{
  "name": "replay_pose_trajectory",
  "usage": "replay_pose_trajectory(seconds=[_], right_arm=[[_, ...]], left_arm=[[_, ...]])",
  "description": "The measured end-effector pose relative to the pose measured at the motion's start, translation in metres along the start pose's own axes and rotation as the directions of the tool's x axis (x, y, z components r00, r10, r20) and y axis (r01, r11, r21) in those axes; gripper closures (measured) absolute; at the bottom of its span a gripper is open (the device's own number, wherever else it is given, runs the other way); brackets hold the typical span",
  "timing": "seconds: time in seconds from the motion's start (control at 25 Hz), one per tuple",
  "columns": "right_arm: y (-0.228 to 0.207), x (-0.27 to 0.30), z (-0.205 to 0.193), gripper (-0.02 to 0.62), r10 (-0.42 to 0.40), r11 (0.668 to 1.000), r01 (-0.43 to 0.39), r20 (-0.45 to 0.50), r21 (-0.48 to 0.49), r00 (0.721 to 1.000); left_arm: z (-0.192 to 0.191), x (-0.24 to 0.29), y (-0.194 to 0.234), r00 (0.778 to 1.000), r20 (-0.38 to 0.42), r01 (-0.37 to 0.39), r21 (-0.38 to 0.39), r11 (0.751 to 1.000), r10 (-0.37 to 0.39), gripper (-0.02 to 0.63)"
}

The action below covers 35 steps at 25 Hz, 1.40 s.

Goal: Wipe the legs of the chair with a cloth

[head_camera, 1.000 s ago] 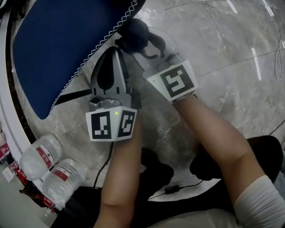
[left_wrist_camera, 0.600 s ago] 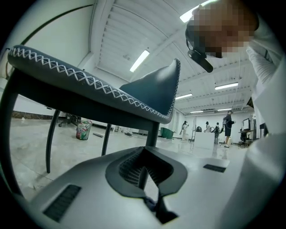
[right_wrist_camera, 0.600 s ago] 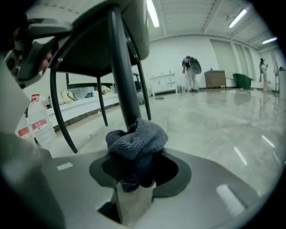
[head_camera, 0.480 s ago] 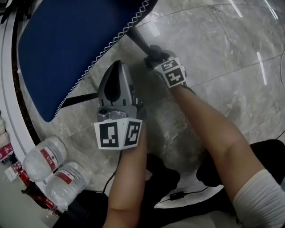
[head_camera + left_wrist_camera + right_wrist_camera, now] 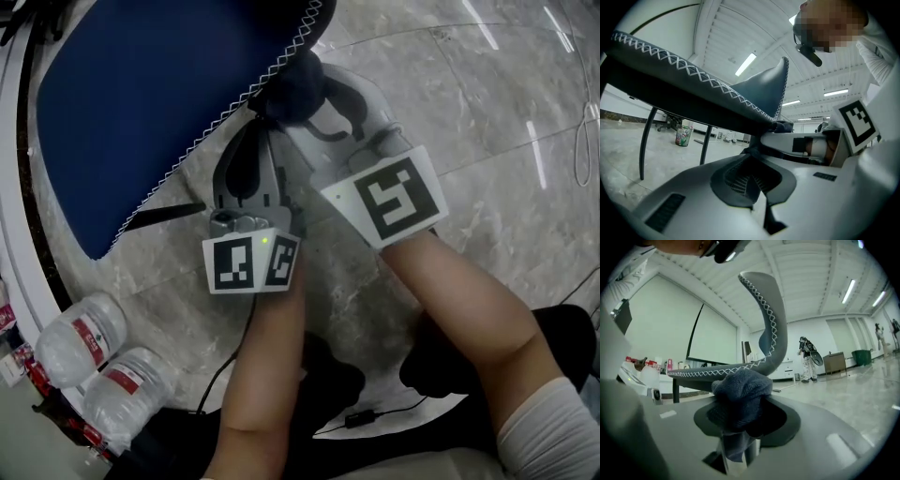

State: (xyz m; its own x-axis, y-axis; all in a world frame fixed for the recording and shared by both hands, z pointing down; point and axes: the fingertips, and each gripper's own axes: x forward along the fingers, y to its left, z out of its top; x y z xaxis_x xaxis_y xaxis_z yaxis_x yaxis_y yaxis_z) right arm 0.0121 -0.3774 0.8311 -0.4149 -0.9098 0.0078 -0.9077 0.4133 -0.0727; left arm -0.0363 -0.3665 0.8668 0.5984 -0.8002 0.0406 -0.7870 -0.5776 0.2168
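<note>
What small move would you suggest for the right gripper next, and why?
I would probably draw the right gripper downward along the chair leg. Its jaws are shut on the dark cloth, bunched right under the edge of the blue seat, where it covers the leg's top, so the rest of the leg lies below.

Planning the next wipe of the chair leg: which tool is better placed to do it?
Right. The right tool is shut on the cloth, which sits right at the edge of the chair seat. The left tool has its jaws together, holding no cloth.
</note>
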Motion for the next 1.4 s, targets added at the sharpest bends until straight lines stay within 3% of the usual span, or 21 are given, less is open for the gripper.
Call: replay_pose_trajectory(seconds=[0.12,0.28,0.36,0.44,0.52,0.56,0.64,0.72,0.84,0.96,1.0,1.08,1.16,1.24,1.32,1.4], right_arm=[[-0.006,0.002,-0.038,0.451,-0.008,1.000,0.008,-0.025,-0.003,1.000],[-0.016,0.009,-0.152,0.449,-0.026,0.999,0.033,-0.193,0.033,0.981],[-0.020,0.011,-0.207,0.449,-0.030,0.997,0.048,-0.297,0.054,0.955],[-0.026,0.008,-0.267,0.449,-0.023,0.990,0.082,-0.454,0.111,0.891],[-0.028,0.007,-0.320,0.451,0.024,0.972,0.125,-0.614,0.199,0.789],[-0.028,0.010,-0.332,0.451,0.048,0.963,0.140,-0.655,0.232,0.754],[-0.028,0.012,-0.328,0.451,0.061,0.961,0.140,-0.679,0.237,0.732],[-0.027,0.011,-0.297,0.454,0.036,0.977,0.109,-0.649,0.182,0.760],[-0.023,0.011,-0.210,0.453,-0.017,0.993,0.075,-0.502,0.096,0.865],[-0.013,0.008,-0.093,0.453,-0.029,0.996,0.049,-0.240,0.078,0.970],[-0.009,0.006,-0.055,0.453,-0.028,0.996,0.039,-0.141,0.074,0.990],[-0.004,0.001,-0.003,0.453,-0.021,0.998,0.020,0.013,0.064,1.000],[-0.002,-0.001,0.001,0.451,-0.010,0.999,0.008,0.060,0.045,0.998],[-0.002,0.001,-0.034,0.451,-0.021,0.999,0.020,0.024,0.043,0.999],[-0.008,0.005,-0.096,0.451,-0.050,0.995,0.057,-0.085,0.079,0.995],[-0.018,0.009,-0.168,0.451,-0.064,0.988,0.094,-0.224,0.126,0.973]], left_arm=[[-0.001,-0.001,0.003,1.000,-0.007,-0.008,0.002,1.000,0.008,0.600],[-0.003,-0.012,0.012,1.000,-0.018,-0.011,0.024,1.000,0.012,0.600],[-0.004,-0.017,0.018,0.999,-0.018,-0.025,0.030,0.999,0.026,0.600],[-0.007,-0.020,0.017,0.999,-0.023,-0.025,0.044,0.999,0.026,0.600],[-0.010,-0.024,0.013,0.999,-0.031,-0.017,0.064,0.998,0.019,0.600],[-0.010,-0.024,0.012,0.999,-0.033,-0.014,0.068,0.998,0.017,0.600],[-0.008,-0.024,0.010,0.999,-0.029,-0.010,0.065,0.998,0.012,0.600],[-0.005,-0.023,0.009,1.000,-0.025,-0.006,0.061,0.998,0.007,0.600],[-0.003,-0.015,0.010,1.000,-0.018,-0.004,0.060,0.998,0.005,0.600],[-0.004,-0.008,0.009,1.000,-0.012,-0.004,0.050,0.999,0.005,0.600],[-0.005,-0.006,0.008,1.000,-0.011,-0.002,0.047,0.999,0.002,0.600],[-0.006,-0.003,0.008,1.000,-0.009,0.003,0.041,0.999,-0.002,0.600],[-0.004,-0.003,0.009,1.000,-0.006,0.005,0.041,0.999,-0.005,0.600],[-0.001,-0.005,0.011,1.000,-0.004,0.008,0.044,0.999,-0.008,0.600],[0.000,-0.007,0.015,1.000,-0.003,0.004,0.044,0.999,-0.004,0.600],[-0.001,-0.006,0.017,1.000,-0.001,-0.006,0.043,0.999,0.006,0.600]])
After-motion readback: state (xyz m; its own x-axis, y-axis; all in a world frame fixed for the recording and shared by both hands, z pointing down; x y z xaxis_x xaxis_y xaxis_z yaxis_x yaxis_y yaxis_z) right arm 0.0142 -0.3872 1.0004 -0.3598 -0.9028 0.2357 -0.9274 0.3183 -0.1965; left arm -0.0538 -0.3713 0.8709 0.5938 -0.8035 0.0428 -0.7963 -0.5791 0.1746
